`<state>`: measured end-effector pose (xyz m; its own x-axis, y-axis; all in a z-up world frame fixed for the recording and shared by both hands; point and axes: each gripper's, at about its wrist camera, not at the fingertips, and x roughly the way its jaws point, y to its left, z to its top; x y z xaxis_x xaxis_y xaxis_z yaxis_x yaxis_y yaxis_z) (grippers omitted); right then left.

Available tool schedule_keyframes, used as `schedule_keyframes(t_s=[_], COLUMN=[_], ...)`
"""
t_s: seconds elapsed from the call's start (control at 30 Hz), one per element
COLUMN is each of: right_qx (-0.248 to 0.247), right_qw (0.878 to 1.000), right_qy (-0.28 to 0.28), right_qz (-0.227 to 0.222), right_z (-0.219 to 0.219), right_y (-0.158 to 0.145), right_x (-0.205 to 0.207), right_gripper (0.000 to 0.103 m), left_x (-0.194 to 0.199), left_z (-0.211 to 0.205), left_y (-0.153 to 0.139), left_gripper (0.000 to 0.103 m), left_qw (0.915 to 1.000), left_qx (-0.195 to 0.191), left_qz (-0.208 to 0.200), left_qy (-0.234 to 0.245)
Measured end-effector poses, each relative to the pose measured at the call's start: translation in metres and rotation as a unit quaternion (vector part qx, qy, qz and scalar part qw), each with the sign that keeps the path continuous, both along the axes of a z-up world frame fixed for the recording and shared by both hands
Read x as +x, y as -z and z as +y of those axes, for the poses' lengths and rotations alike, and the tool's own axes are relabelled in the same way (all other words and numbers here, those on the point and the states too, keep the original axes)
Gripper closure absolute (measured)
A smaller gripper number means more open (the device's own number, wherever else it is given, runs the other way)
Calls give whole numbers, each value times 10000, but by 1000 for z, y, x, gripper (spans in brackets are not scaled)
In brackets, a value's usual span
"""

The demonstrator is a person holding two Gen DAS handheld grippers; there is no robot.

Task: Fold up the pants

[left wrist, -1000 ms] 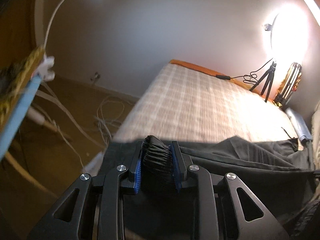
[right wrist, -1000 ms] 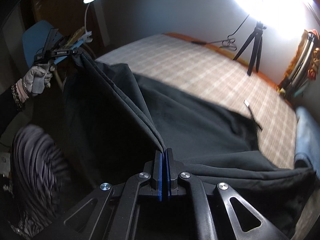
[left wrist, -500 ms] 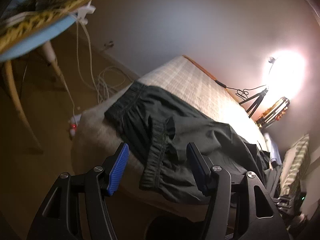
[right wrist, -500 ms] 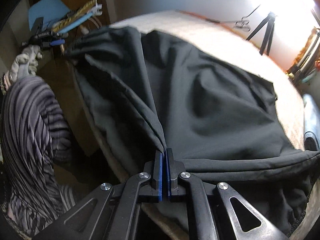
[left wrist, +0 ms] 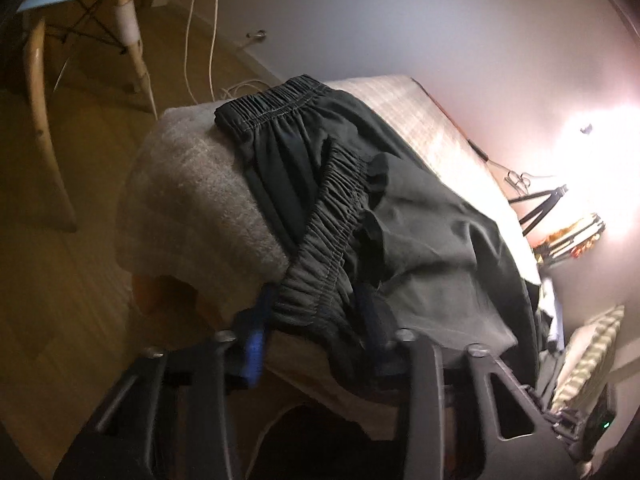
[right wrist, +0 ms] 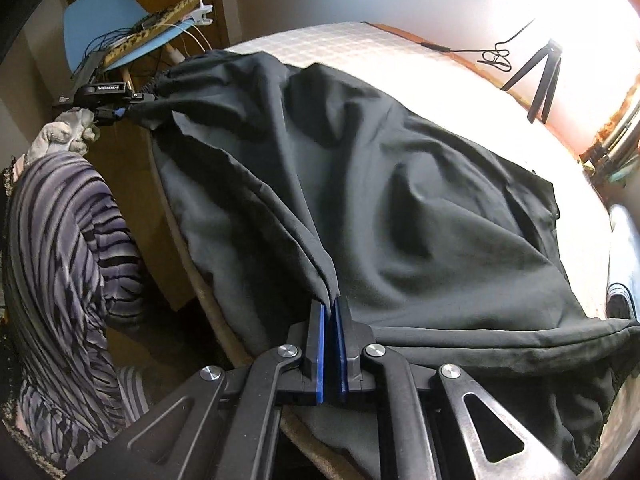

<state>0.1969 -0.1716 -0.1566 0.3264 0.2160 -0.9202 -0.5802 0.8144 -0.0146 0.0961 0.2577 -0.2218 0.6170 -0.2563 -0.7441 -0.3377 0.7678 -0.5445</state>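
We are closing the left gripper point(left wrist: 312, 312) on the elastic waistband point(left wrist: 320, 248) again, after its fingers were spread wide half a second ago. The right gripper point(right wrist: 328, 312) is still clenching a fold of the black pants point(right wrist: 420, 208), which are now lying on the bed point(right wrist: 360, 44).
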Motion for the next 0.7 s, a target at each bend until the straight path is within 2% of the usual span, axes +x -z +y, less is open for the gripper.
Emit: schedule_keyframes(t_s=[0.07, 0.2, 0.27, 0.43, 0.57, 0.7], right_qx=[-12, 122, 148, 285, 254, 321], right_qw=[10000, 9998, 9995, 9991, 9989, 9972], right_qy=[18, 157, 210, 239, 207, 393], right_qz=[-26, -98, -156, -205, -323, -558], right_z=[0, -5, -5, 6, 21, 20], right_y=[1, -3, -5, -5, -2, -12], right_x=[0, 4, 6, 3, 1, 9], right_gripper=[98, 99, 100, 100, 100, 101], left_x=[-1, 0, 8, 40, 66, 94], left_z=[-2, -2, 3, 16, 20, 16], left_y=[-7, -31, -42, -60, -74, -107], left_gripper=[79, 80, 80, 80, 81, 81], left_qw=[9998, 9969, 9961, 9894, 9882, 9843], left_qx=[205, 763, 843, 1390, 1426, 1523], left_qz=[7, -179, -269, -391, -495, -769], left_qy=[-62, -71, -27, 132, 273, 453])
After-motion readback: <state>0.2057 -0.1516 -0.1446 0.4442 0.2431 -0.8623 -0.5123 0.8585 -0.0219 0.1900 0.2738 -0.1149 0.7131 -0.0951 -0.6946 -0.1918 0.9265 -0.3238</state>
